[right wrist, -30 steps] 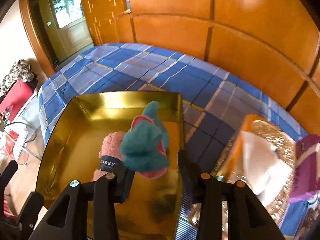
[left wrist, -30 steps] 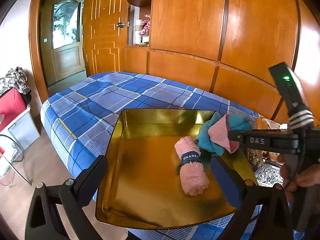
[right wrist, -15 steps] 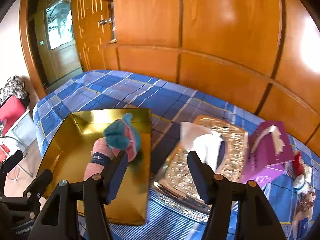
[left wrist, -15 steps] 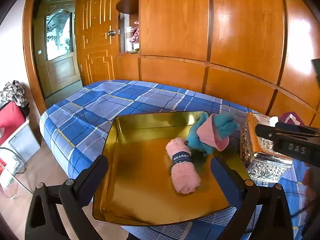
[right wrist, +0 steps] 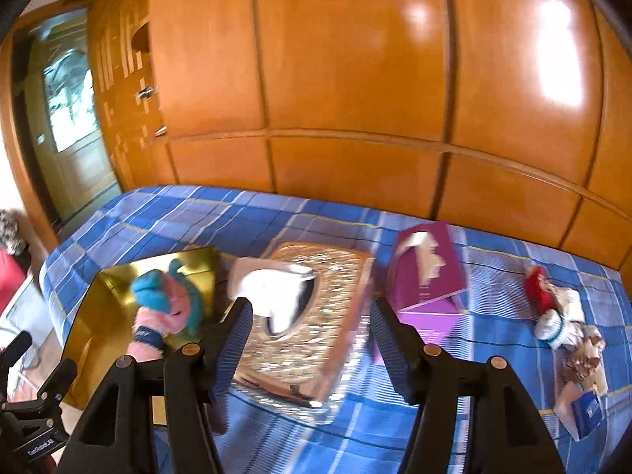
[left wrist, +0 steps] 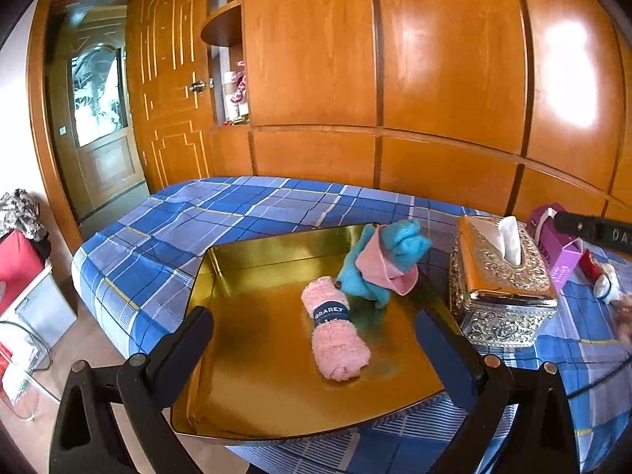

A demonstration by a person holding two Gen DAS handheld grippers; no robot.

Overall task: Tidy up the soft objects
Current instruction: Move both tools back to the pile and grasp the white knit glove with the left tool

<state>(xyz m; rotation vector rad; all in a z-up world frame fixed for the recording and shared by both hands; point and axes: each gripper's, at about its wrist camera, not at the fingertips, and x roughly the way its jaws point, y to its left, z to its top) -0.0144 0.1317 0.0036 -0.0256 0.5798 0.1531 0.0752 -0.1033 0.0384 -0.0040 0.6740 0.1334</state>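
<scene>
A gold tray (left wrist: pixel 252 363) lies on the blue plaid bed. In it lie a rolled pink towel (left wrist: pixel 335 335) and a teal plush toy with a pink cloth (left wrist: pixel 383 264), leaning at the tray's right wall. My left gripper (left wrist: pixel 316 339) is open and empty over the tray's near side. My right gripper (right wrist: pixel 308 339) is open and empty above an ornate silver tissue box (right wrist: pixel 312 328). The tray (right wrist: pixel 118 308) and teal plush (right wrist: pixel 166 292) sit to its left. A small red and white plush (right wrist: pixel 549 308) lies on the bed at the right.
A purple box (right wrist: pixel 426 276) stands right of the tissue box (left wrist: pixel 501 280). Small items, one with a blue card (right wrist: pixel 584 407), lie at the bed's right. A wooden wardrobe wall (left wrist: pixel 395 79) backs the bed. A door (left wrist: pixel 98 118) and red bag (left wrist: pixel 15 264) are left.
My right gripper let go of the teal plush in the tray, pulled back and swung right over the tissue box. My left gripper drew back a little.
</scene>
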